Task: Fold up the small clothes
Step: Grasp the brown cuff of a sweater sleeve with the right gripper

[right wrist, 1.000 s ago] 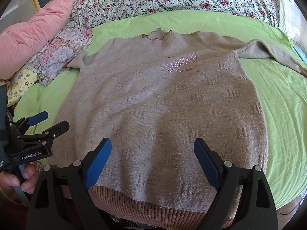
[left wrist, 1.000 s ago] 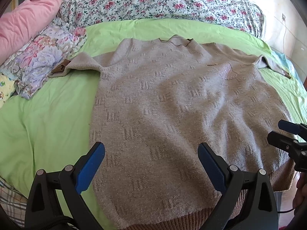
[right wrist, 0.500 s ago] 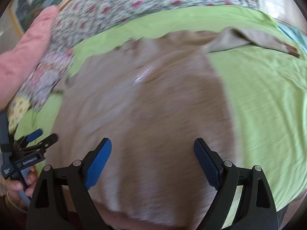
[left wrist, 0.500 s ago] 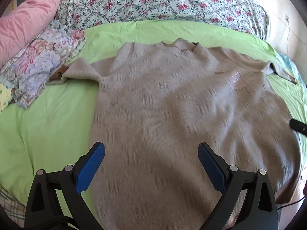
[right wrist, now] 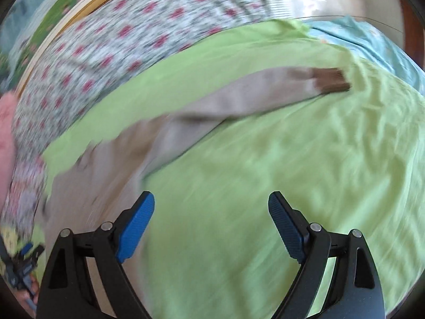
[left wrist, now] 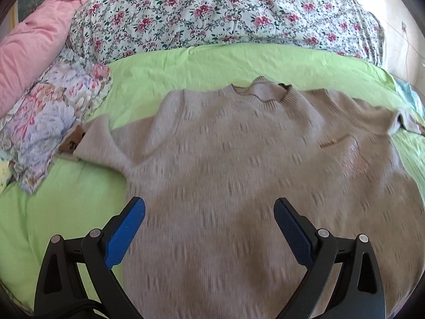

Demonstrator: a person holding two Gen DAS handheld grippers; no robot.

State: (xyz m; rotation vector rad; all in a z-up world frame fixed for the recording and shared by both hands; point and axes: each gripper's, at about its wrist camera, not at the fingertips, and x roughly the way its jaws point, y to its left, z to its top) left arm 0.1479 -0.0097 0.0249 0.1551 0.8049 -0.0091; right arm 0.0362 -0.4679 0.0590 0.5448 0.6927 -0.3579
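Note:
A beige knit sweater (left wrist: 252, 159) lies flat, front up, on the green bedsheet (left wrist: 66, 204), neck away from me. Its left sleeve (left wrist: 101, 143) is tucked short with a brown cuff (left wrist: 73, 141). My left gripper (left wrist: 209, 228) is open and empty above the sweater's lower left part. In the blurred right wrist view, the sweater's right sleeve (right wrist: 239, 98) stretches out to a brown cuff (right wrist: 332, 79). My right gripper (right wrist: 211, 220) is open and empty over the bare sheet (right wrist: 292, 159) beside the sweater's right edge. The left gripper shows at the lower left of the right wrist view (right wrist: 24, 263).
A floral quilt (left wrist: 225, 10) runs along the far side of the bed. A pink pillow (left wrist: 32, 45) and a pastel floral cloth (left wrist: 53, 122) lie at the left. A light blue cloth (right wrist: 372, 42) lies at the far right.
My right gripper has swung right, off the sweater's body to the sheet near the right sleeve. My left gripper has moved forward up the sweater. Both stay open.

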